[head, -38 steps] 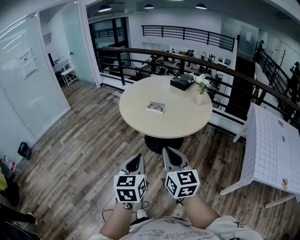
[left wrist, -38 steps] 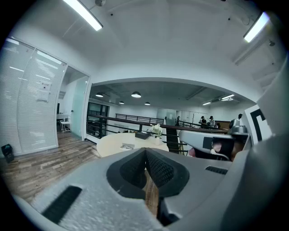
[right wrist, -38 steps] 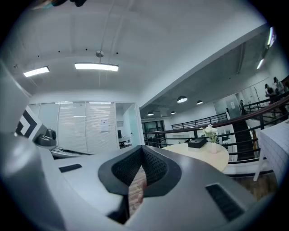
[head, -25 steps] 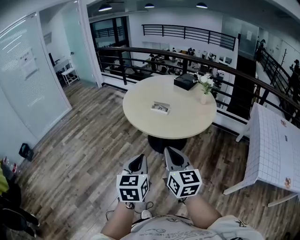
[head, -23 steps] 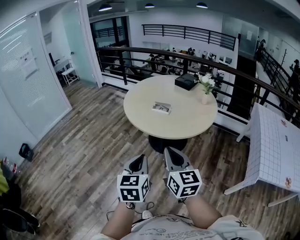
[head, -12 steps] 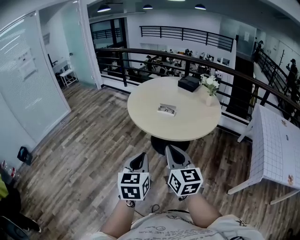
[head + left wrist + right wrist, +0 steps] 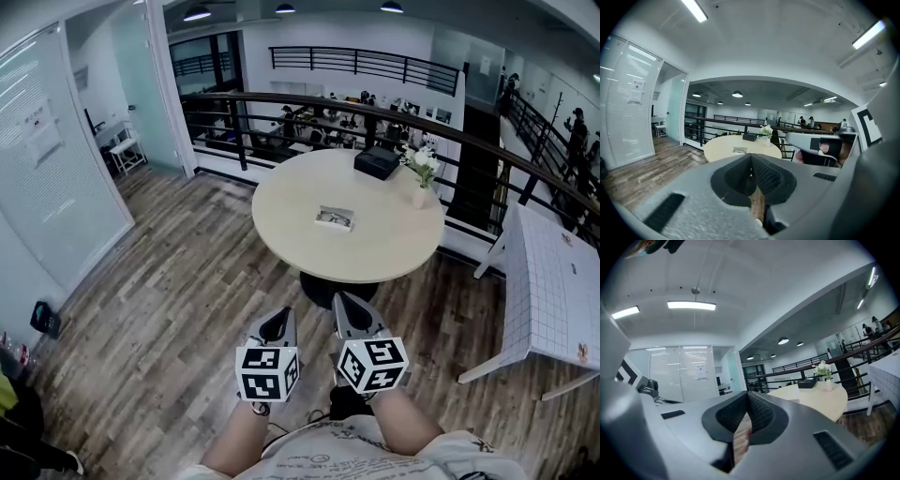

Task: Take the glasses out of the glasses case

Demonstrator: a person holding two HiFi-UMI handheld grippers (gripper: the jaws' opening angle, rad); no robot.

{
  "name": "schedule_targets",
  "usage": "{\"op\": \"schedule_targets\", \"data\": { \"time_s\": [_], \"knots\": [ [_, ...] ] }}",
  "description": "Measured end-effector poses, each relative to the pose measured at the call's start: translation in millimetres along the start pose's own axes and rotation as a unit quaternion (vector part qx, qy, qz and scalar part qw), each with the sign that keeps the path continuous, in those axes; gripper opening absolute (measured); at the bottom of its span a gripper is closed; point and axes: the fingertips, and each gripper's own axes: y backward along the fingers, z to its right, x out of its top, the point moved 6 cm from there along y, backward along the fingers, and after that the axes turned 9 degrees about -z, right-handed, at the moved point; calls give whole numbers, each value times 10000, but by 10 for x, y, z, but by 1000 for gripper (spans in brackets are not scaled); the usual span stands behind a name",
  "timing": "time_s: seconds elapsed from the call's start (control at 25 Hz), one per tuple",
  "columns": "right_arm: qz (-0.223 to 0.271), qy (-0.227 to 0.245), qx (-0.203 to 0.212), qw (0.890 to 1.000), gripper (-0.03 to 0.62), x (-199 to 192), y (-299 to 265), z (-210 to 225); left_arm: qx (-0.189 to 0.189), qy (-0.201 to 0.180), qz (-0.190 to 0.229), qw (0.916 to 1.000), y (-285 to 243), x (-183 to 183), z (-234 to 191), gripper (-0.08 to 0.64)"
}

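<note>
Two grippers: we're holding the left gripper (image 7: pixel 273 323) and the right gripper (image 7: pixel 343 302) side by side, low and close to our body, both pointing toward the round table (image 7: pixel 281 246).
Left jaws: in the left gripper view, the left gripper (image 7: pixel 751 157) is keeping its ribbed pads pressed together at the tips, with nothing pinched between them.
Right jaws: same deal in the right gripper view; the right gripper (image 7: pixel 748 397) is sitting with its pads meeting at the tip, gripping nothing.
Marker cubes: the left marker cube (image 7: pixel 265 373) and the right marker cube (image 7: pixel 373 364) are facing up at our head camera, just ahead of our forearms (image 7: pixel 409 424).
Glasses case: the glasses case (image 7: pixel 335 218) is lying flat near the middle of the round table, well apart from both grippers. It's showing up tiny in the left gripper view (image 7: pixel 739 150), so we're not able to tell whether it's open.
Far edge of the table: a black box (image 7: pixel 378 161) is sitting there, and a vase of white flowers (image 7: pixel 420 180) is standing just beside it, to the right.
Off to our right: a white table (image 7: pixel 548 281) with a grid pattern is standing apart from the round one.
Surroundings: we're standing on a wood floor (image 7: pixel 169 309), and a dark railing (image 7: pixel 281 98) is curving behind the round table.
</note>
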Motion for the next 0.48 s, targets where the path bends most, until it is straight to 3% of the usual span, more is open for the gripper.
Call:
{"op": "schedule_targets", "data": {
  "time_s": [0.48],
  "knots": [
    [38,-10,167,9999,14,51,-769,312,256,-127,-23,9996,-719,216,-386,14]
  ]
}}
